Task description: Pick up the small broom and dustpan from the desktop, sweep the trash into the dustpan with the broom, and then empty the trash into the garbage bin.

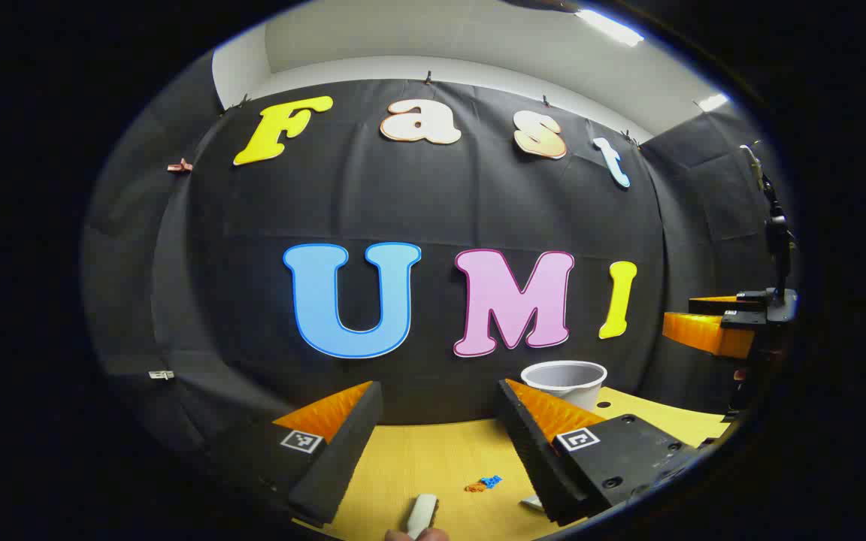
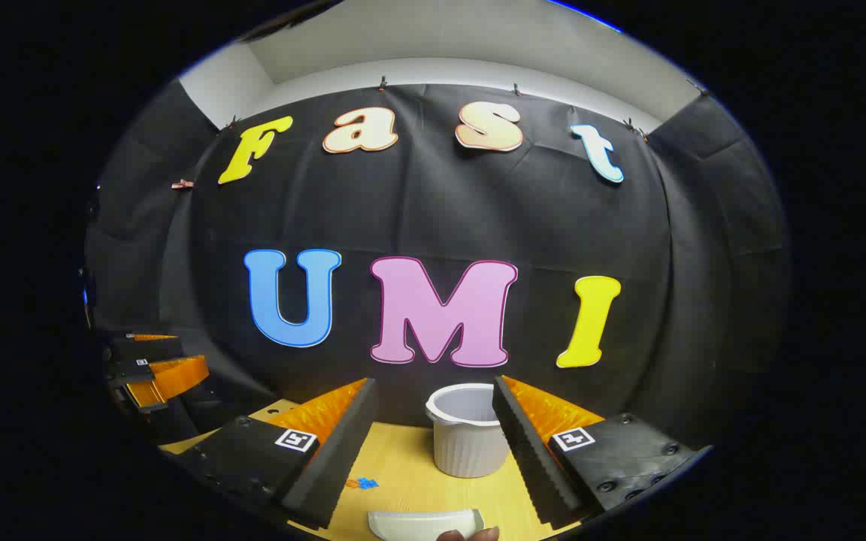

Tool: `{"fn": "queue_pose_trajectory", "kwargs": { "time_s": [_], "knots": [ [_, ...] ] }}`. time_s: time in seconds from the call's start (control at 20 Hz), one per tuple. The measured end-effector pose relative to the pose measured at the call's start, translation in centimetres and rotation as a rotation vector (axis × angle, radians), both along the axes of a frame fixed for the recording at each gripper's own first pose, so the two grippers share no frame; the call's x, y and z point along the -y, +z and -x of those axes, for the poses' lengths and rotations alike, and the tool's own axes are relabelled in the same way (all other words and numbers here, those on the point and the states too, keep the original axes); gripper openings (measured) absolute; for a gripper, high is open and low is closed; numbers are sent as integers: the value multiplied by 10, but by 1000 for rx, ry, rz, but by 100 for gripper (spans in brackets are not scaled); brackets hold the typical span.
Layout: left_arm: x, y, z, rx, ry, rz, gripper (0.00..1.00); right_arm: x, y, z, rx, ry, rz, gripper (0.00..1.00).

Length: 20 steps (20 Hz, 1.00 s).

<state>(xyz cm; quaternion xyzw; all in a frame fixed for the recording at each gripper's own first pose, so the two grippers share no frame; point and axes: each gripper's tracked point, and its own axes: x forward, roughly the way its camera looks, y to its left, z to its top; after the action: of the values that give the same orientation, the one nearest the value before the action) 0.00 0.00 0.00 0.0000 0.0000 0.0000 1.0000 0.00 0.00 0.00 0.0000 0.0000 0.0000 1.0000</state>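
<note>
Both tools sit low at the near desk edge: broom (image 1: 422,513) under my left gripper (image 1: 440,451), dustpan (image 2: 425,524) under my right gripper (image 2: 433,451). Fingers spread wide, gripping nothing. Scraps (image 1: 483,484) lie on open desk (image 1: 418,458), bin (image 2: 467,432) toward the back.

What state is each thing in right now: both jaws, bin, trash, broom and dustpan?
Left gripper: jaws open, holding nothing, above the desktop.
Right gripper: jaws open, holding nothing.
Garbage bin: upright, open-topped, at the back of the desktop; contents hidden.
Trash: small scraps loose on the desktop, unswept.
Broom handle: on the desktop, not gripped.
Dustpan: lying on the desktop, not gripped.
</note>
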Motion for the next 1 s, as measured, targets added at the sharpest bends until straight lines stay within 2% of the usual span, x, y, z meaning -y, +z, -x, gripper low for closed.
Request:
{"fn": "queue_pose_trajectory", "kwargs": {
  "time_s": [1.0],
  "knots": [
    [-3,-6,-9,-31,5,11,97,-5,-5,3,-3,-3,44,97]
  ]
}}
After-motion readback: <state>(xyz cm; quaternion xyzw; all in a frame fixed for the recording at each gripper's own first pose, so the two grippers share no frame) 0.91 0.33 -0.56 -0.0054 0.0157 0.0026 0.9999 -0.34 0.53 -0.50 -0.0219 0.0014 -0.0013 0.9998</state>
